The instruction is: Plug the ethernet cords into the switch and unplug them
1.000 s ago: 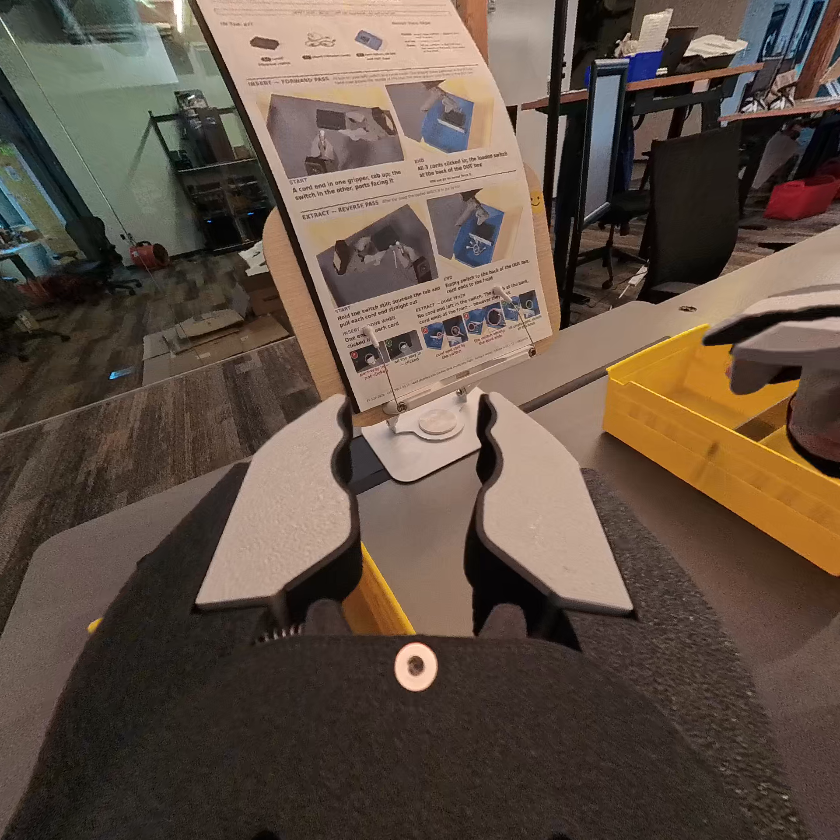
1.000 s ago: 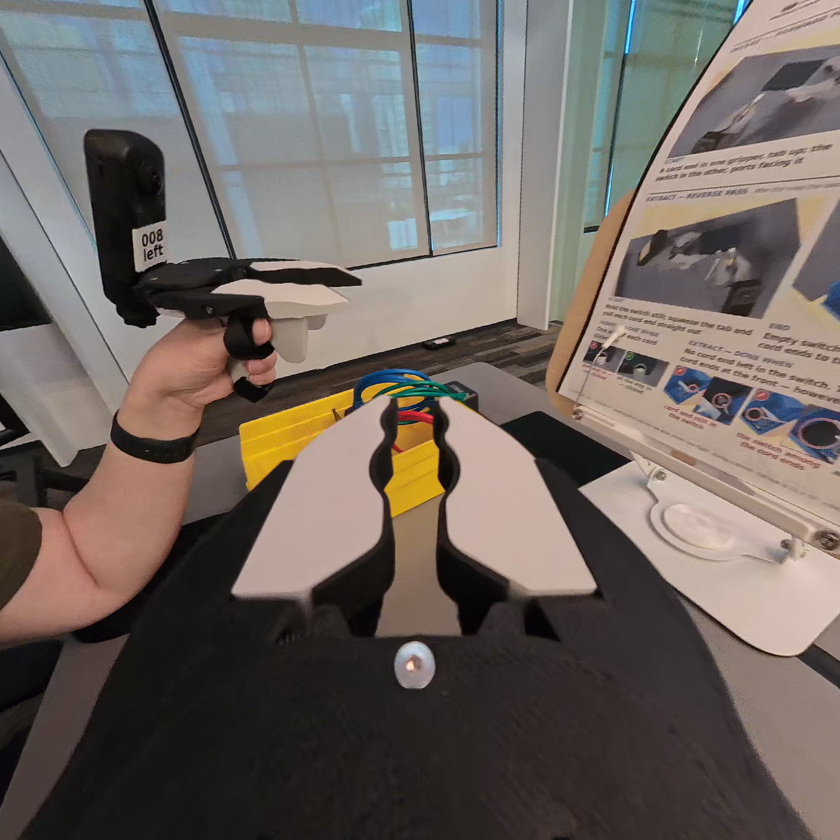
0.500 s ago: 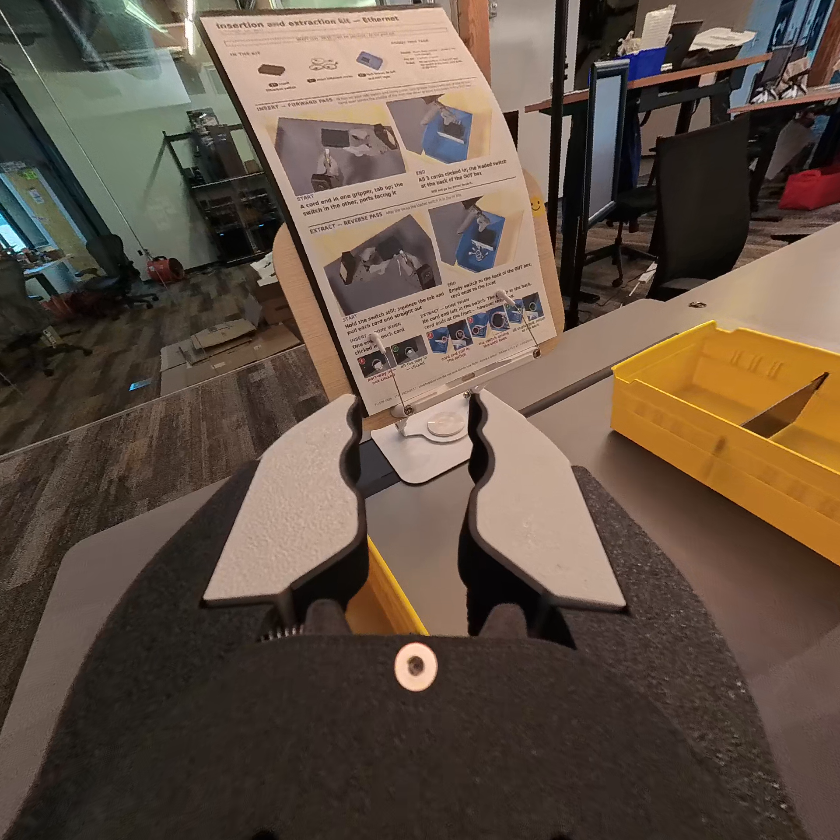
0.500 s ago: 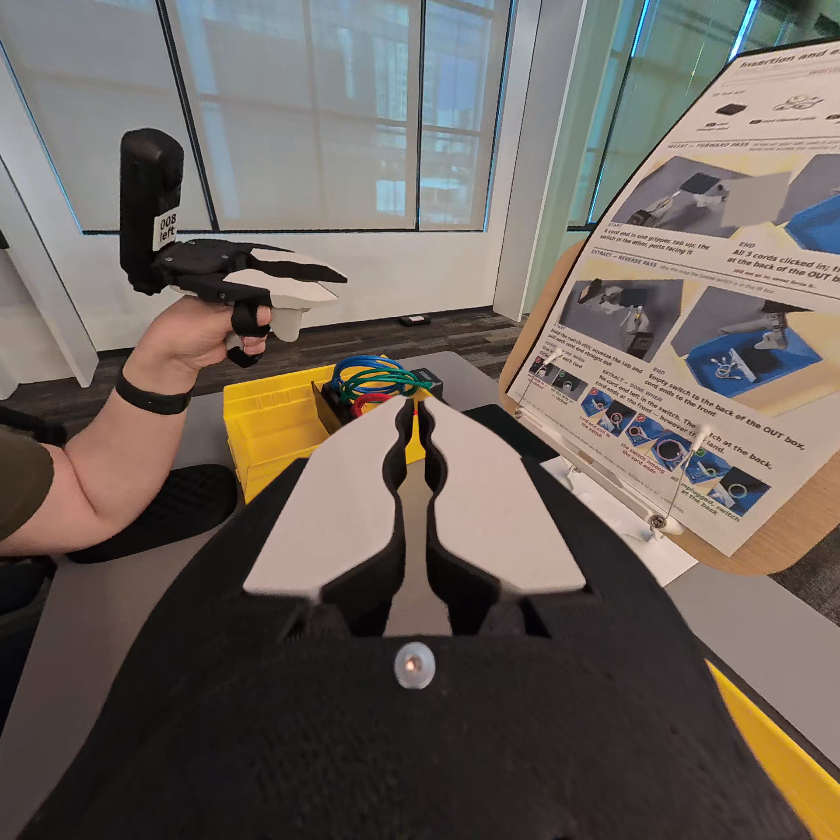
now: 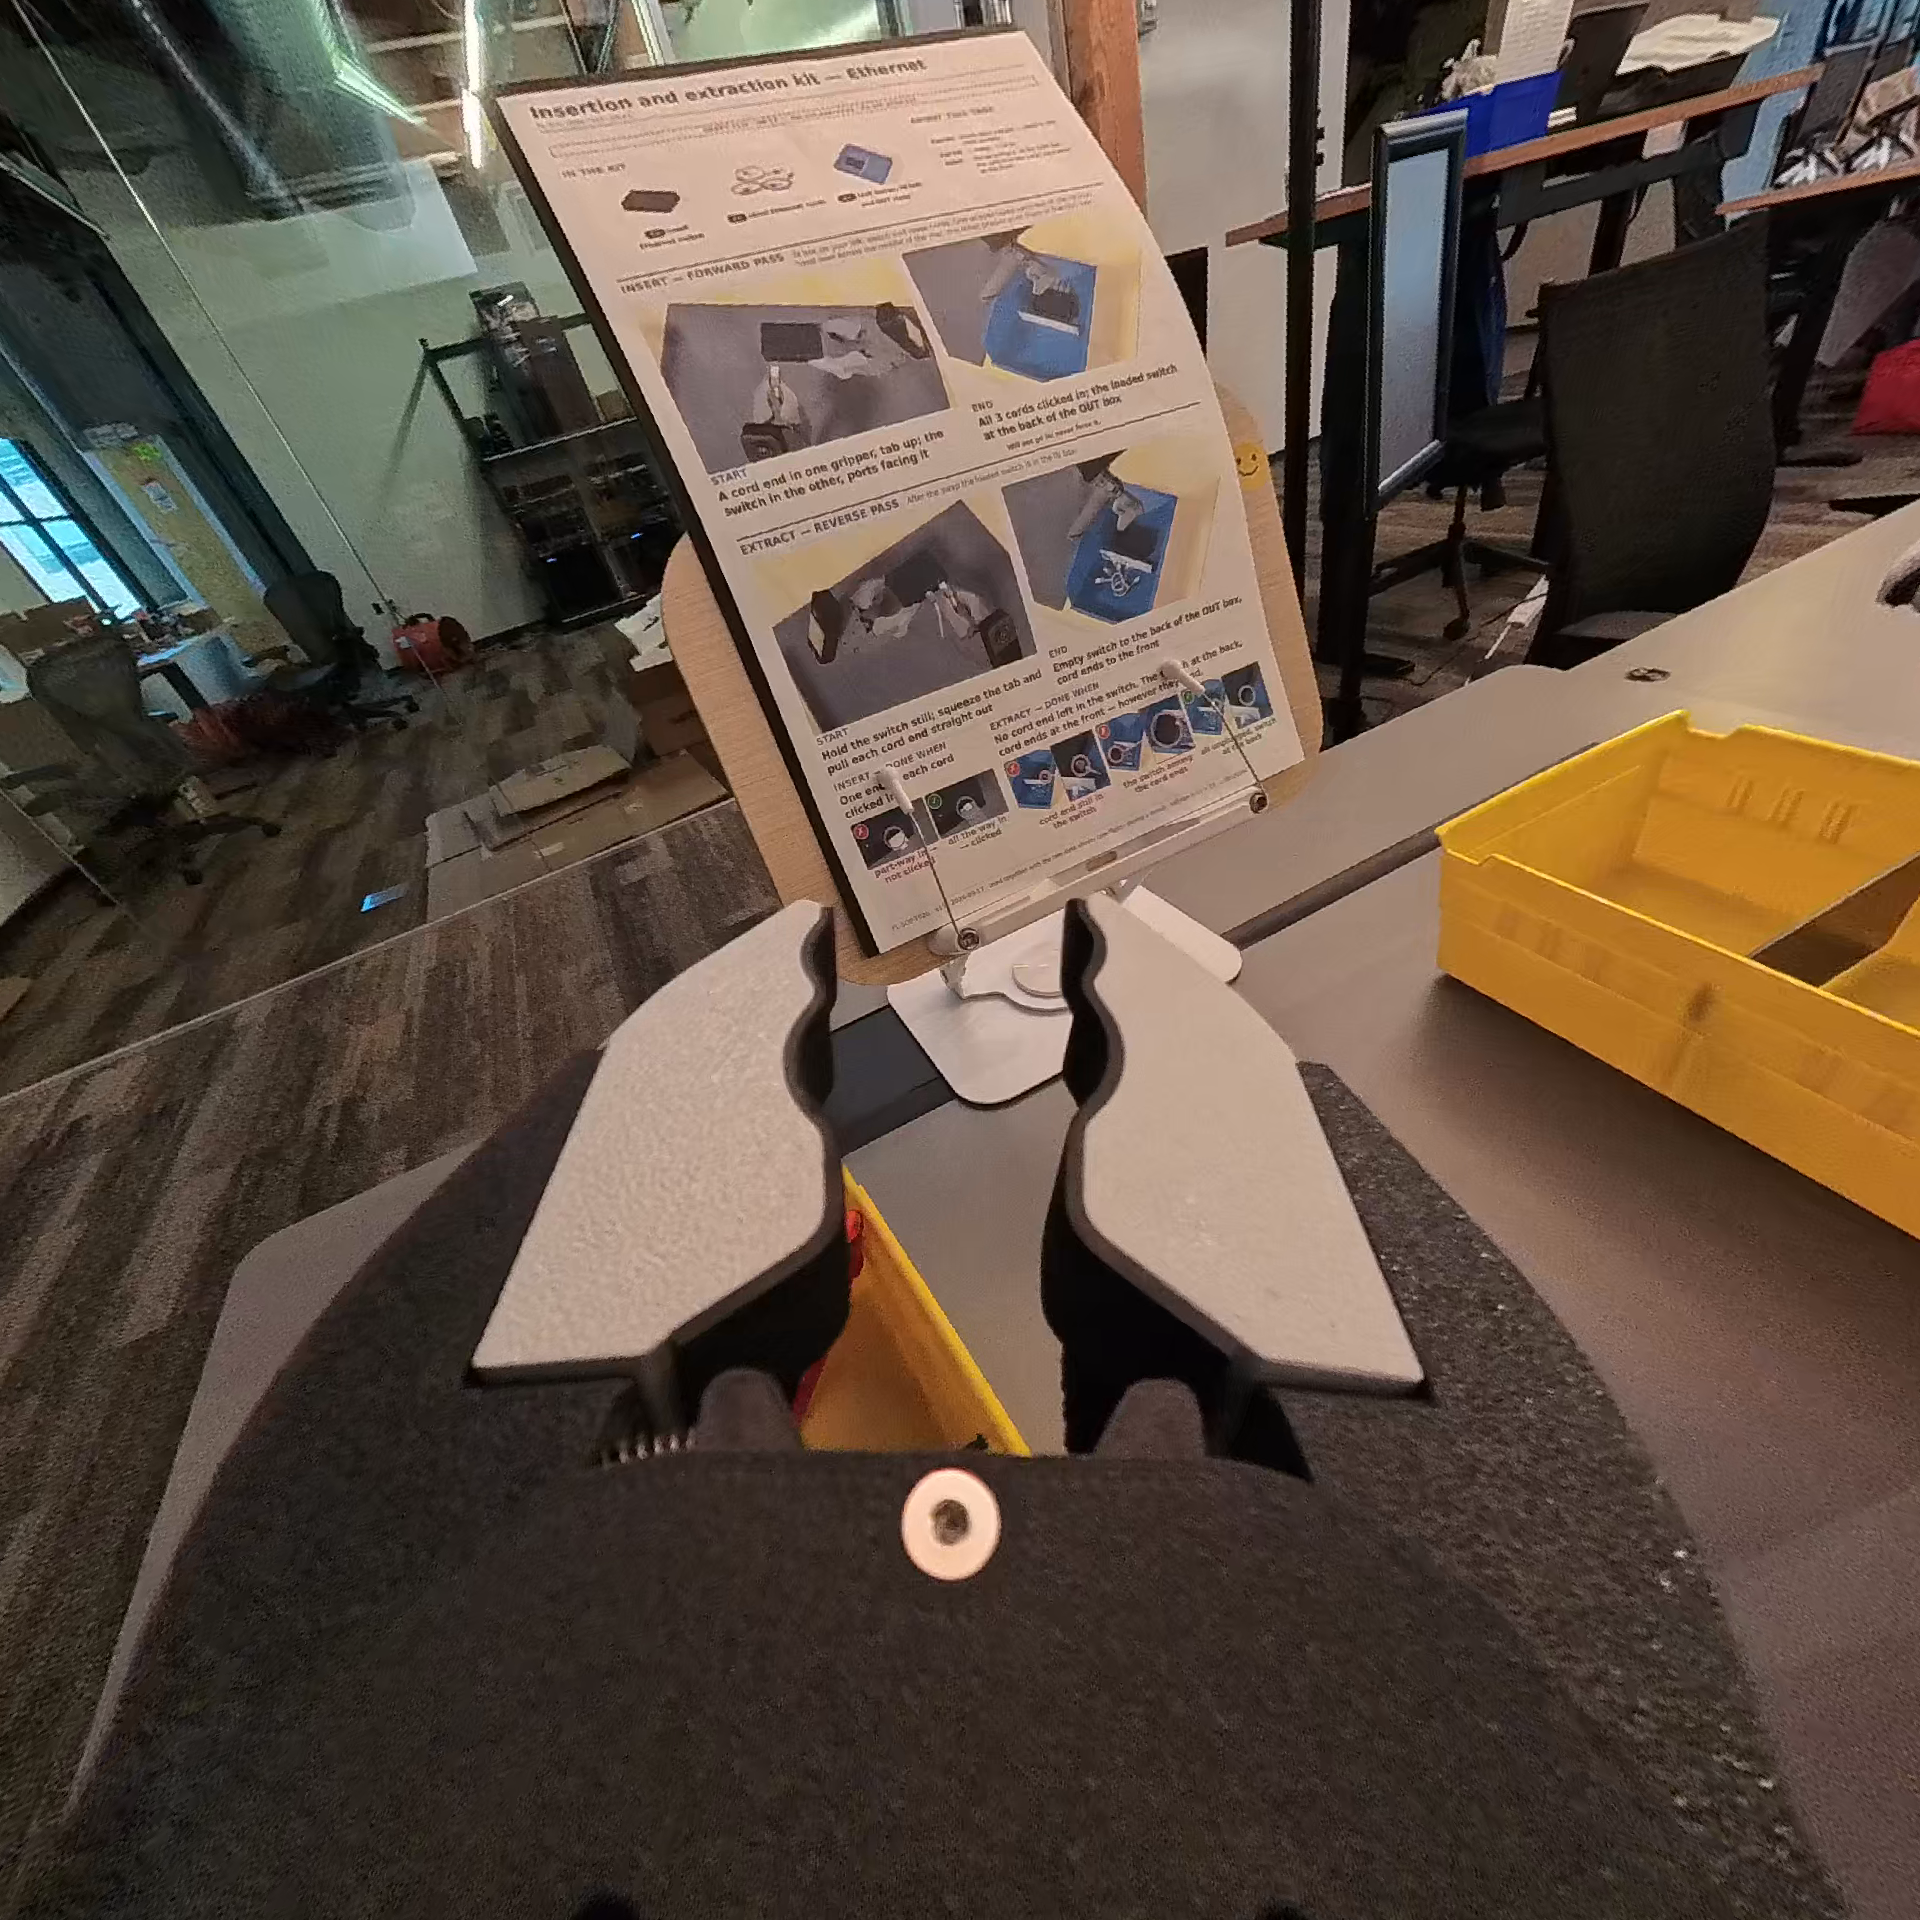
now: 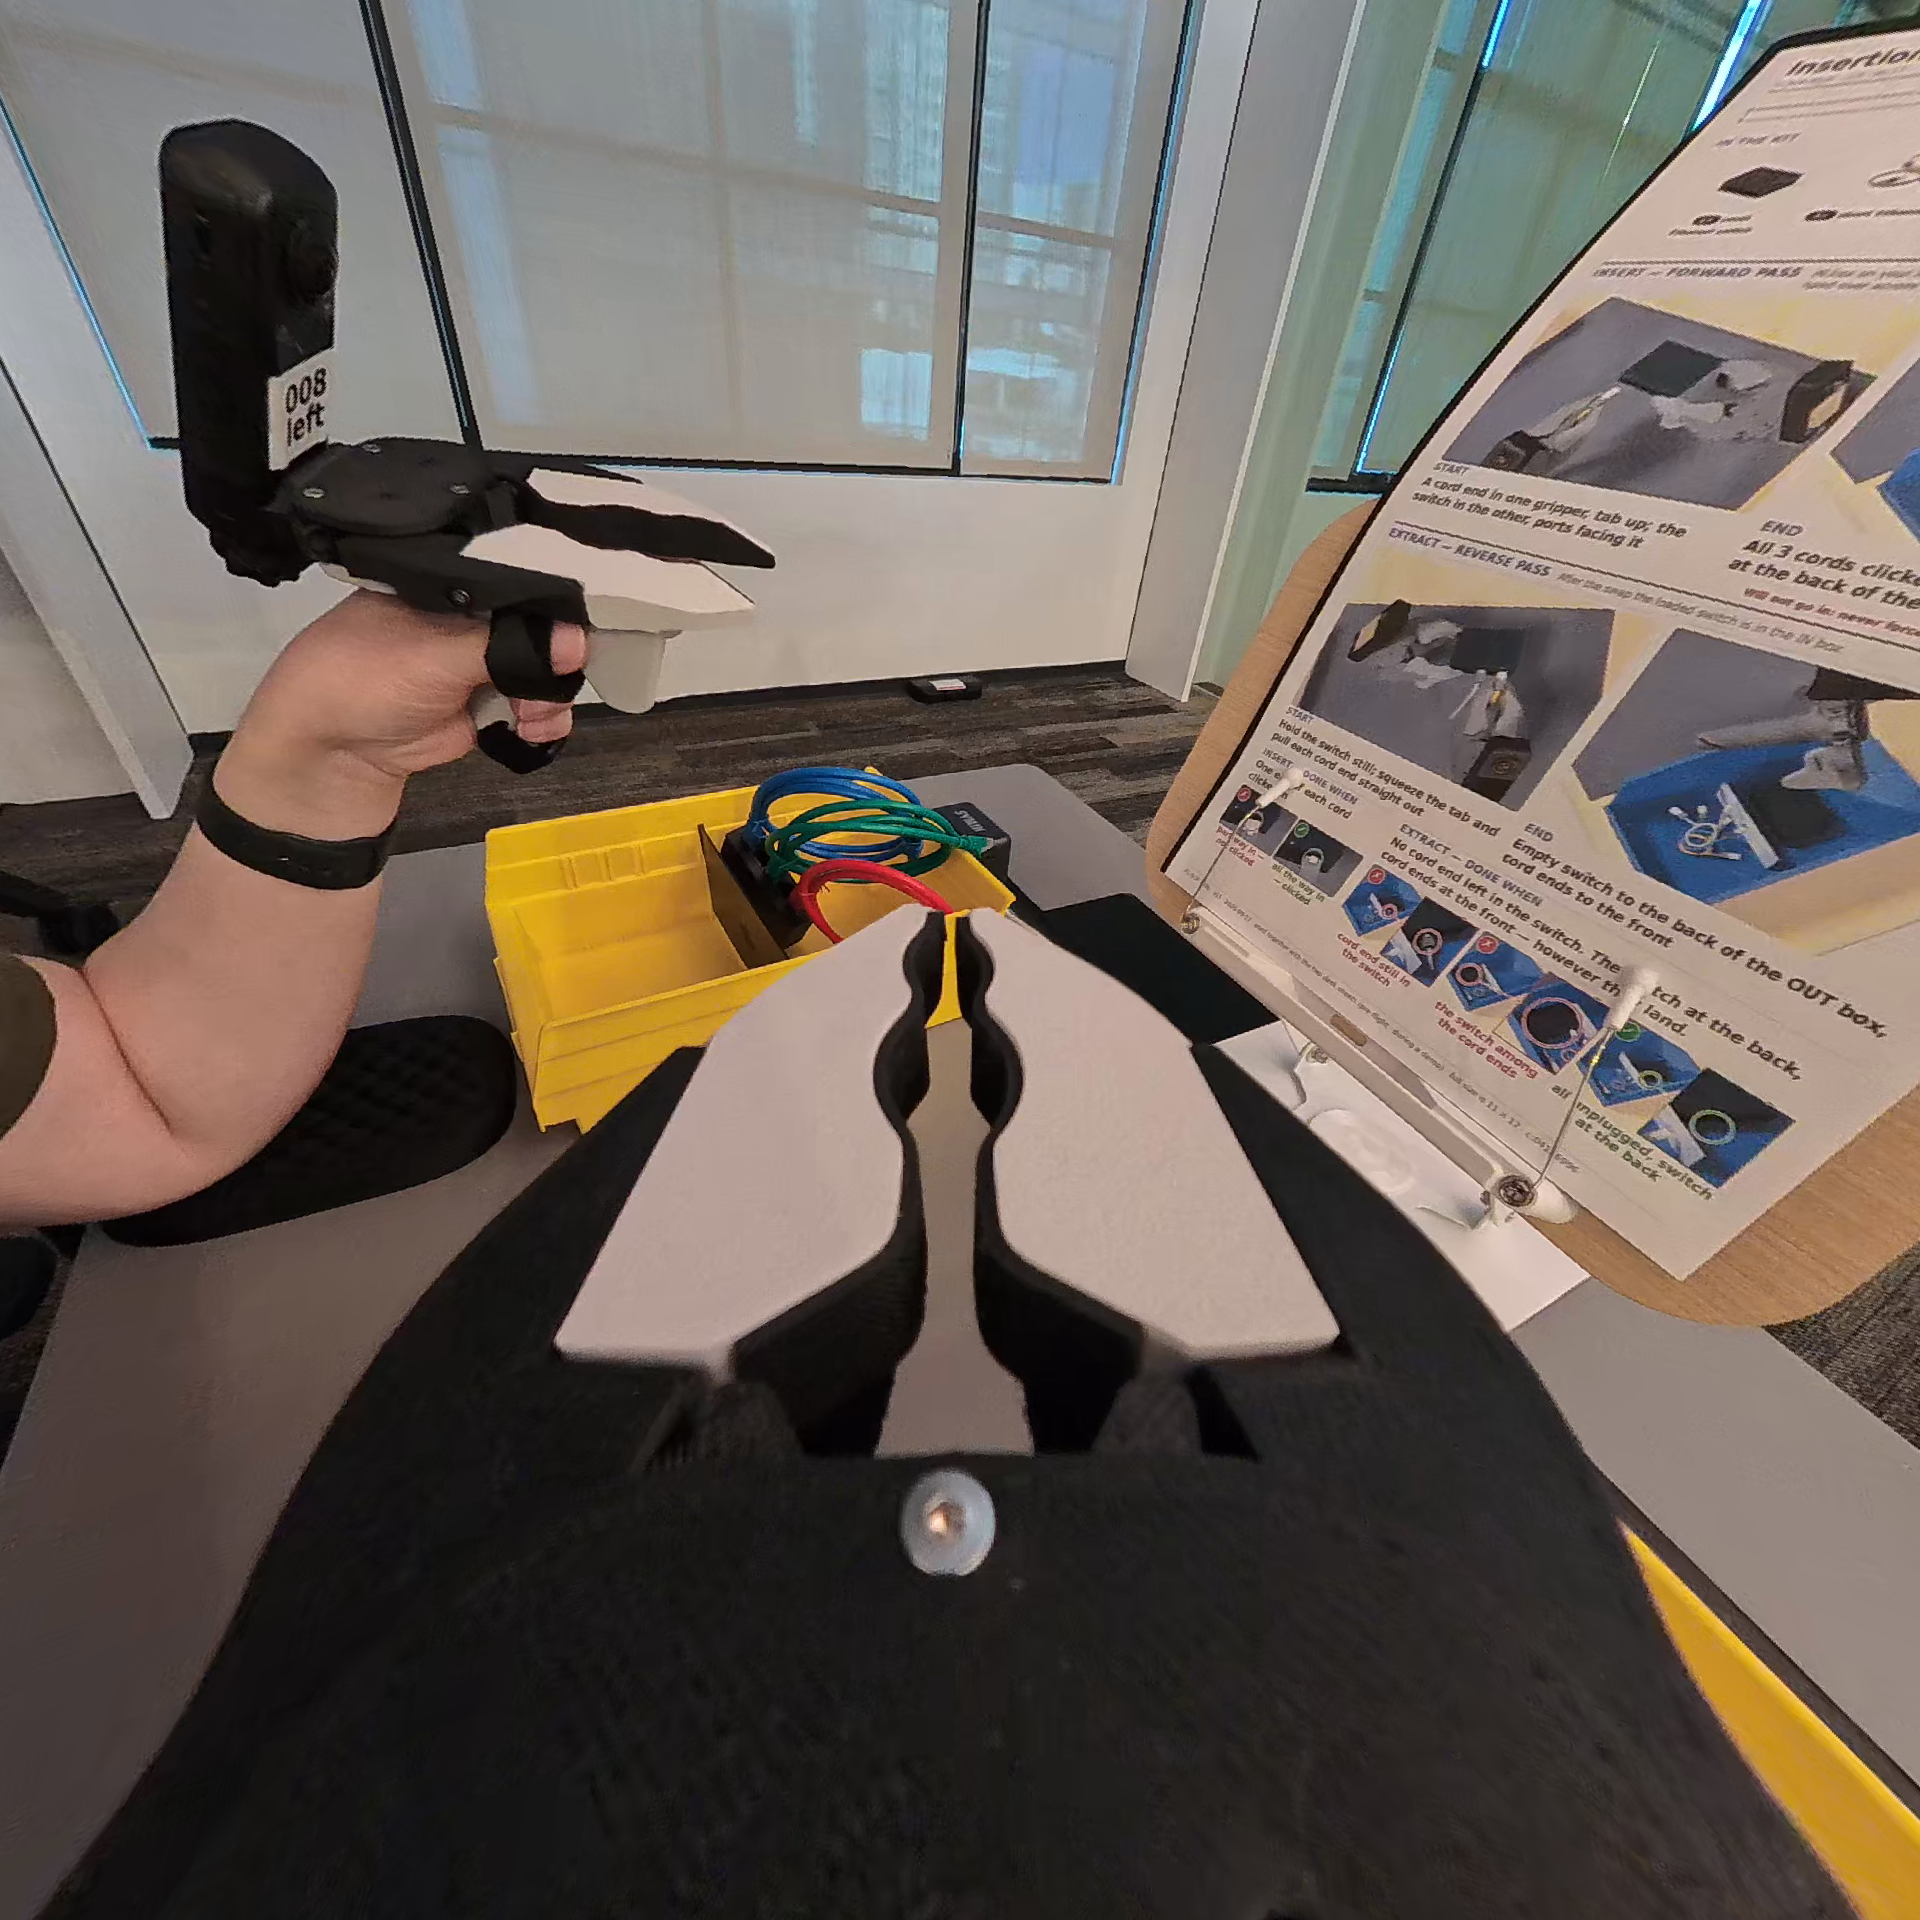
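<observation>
In the right wrist view a yellow bin [image 6: 623, 935] holds coiled blue [image 6: 821, 795], green [image 6: 883, 831] and red [image 6: 873, 894] ethernet cords and a black switch [image 6: 977, 826] behind them. I cannot tell whether the cords are plugged in. My right gripper [image 6: 951, 925] is shut and empty, in the air on the near side of this bin. My left gripper [image 6: 717, 566], held by a hand, hovers above the bin's left end. In the left wrist view the left gripper [image 5: 948, 935] is open and empty, with the bin's edge [image 5: 914, 1351] below it.
A second yellow bin [image 5: 1662, 935] with a dark divider stands empty on the grey table to the right; its edge also shows in the right wrist view [image 6: 1766, 1714]. An instruction sheet on a stand [image 5: 914, 499] [image 6: 1610, 779] rises at the table's far edge. A black pad [image 6: 343, 1122] lies under the forearm. My right fingertips sit around 20 cm from my left ones.
My right gripper has closed from partly open to shut and pulled back from the bin with the cords. My left gripper has narrowed slightly and stayed over that bin.
</observation>
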The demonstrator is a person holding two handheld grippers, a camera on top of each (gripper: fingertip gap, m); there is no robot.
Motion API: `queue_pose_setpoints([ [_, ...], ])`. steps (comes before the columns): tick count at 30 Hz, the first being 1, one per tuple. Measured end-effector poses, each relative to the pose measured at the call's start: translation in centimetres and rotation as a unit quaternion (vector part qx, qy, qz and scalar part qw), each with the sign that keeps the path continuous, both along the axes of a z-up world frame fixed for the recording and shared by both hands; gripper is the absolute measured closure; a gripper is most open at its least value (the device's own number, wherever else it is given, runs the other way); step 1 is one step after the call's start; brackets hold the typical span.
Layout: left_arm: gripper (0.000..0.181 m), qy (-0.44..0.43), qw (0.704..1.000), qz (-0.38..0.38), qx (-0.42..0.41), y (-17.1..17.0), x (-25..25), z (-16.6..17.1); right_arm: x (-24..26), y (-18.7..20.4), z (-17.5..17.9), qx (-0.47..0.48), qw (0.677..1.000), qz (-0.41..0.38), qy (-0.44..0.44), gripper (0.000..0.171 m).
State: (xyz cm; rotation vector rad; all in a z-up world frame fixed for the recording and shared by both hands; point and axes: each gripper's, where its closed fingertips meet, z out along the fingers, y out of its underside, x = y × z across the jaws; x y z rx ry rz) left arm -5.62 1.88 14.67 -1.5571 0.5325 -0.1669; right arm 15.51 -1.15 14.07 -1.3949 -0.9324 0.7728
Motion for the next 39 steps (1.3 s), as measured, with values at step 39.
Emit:
queue_pose_setpoints([
  [39, 0.147, 0.328, 0.904, 0.111, -0.251, 1.5, -19.0, -15.3, 0.5, -0.5, -0.1, -0.017, 0.999, 0.027, -0.007, 0.168],
])
